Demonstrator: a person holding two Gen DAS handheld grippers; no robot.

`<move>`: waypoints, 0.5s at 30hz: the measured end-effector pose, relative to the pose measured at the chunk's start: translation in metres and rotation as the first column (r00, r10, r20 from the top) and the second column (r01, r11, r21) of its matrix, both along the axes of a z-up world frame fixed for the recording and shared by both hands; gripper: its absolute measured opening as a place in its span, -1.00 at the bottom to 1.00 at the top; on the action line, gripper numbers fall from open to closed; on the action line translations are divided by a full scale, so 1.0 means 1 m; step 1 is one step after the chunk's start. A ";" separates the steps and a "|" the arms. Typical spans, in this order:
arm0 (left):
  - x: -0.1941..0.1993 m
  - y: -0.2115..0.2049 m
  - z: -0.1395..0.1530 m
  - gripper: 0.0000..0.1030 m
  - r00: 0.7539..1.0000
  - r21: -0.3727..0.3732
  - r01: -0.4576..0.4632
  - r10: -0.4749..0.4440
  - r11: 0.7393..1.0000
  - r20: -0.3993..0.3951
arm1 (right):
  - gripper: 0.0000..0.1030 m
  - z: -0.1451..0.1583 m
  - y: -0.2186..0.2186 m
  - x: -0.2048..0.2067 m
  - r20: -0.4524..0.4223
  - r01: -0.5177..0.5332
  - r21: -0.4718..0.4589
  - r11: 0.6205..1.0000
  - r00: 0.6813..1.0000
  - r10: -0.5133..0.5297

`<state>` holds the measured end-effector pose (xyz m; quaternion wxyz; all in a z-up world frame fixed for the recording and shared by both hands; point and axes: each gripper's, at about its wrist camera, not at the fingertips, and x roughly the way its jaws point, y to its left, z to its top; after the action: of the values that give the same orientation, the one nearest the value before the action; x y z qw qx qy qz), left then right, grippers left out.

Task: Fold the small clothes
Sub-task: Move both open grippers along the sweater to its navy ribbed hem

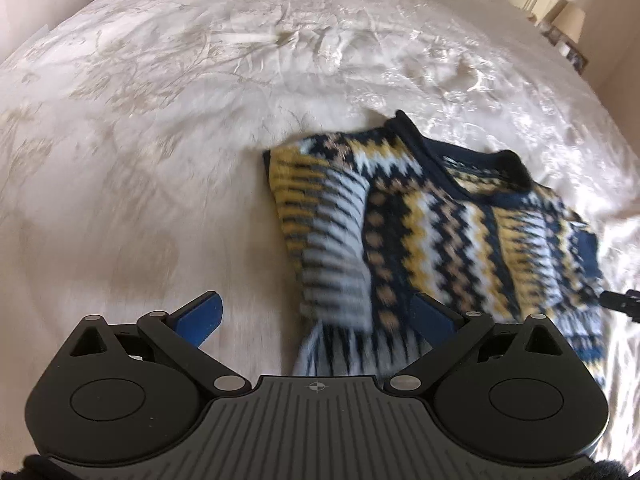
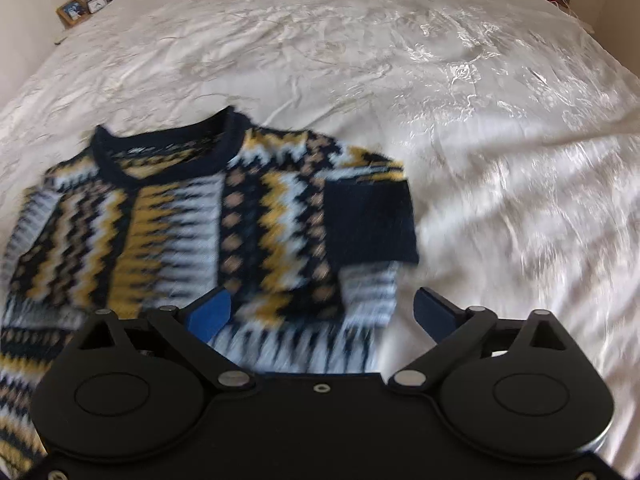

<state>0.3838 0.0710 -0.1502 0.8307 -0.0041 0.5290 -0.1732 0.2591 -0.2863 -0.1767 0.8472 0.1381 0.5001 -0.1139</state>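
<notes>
My 2 black hand-held tools, each with blue finger pads

My left tool [image 1: 316, 316] has a ribbed grey plate with a small crosshair mark, 2 round black discs and silver pivot pins on black link arms; my right tool [image 2: 324, 312] is the same build, its plate plain black with 1 small ring.

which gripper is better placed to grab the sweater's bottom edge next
Probably the right gripper: its open jaws straddle the sweater near the hem. The left gripper, also open, sits off the sweater's side, half over the bedspread.
</notes>
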 end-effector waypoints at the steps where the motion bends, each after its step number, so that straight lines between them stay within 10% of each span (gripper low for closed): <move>1: -0.008 0.003 0.002 0.98 1.000 -0.007 -0.002 0.002 1.000 -0.003 | 0.96 0.004 0.007 -0.008 0.002 -0.003 0.007 1.000 1.000 0.003; 15: -0.103 0.009 -0.003 0.98 0.986 -0.031 0.156 -0.158 0.987 -0.059 | 0.99 0.021 0.082 -0.112 0.005 0.044 0.088 0.995 0.999 -0.045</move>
<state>0.2805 0.0797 -0.1537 0.7978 0.0212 0.5504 -0.2450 0.1466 -0.2040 -0.1555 0.8394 0.1866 0.4985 -0.1102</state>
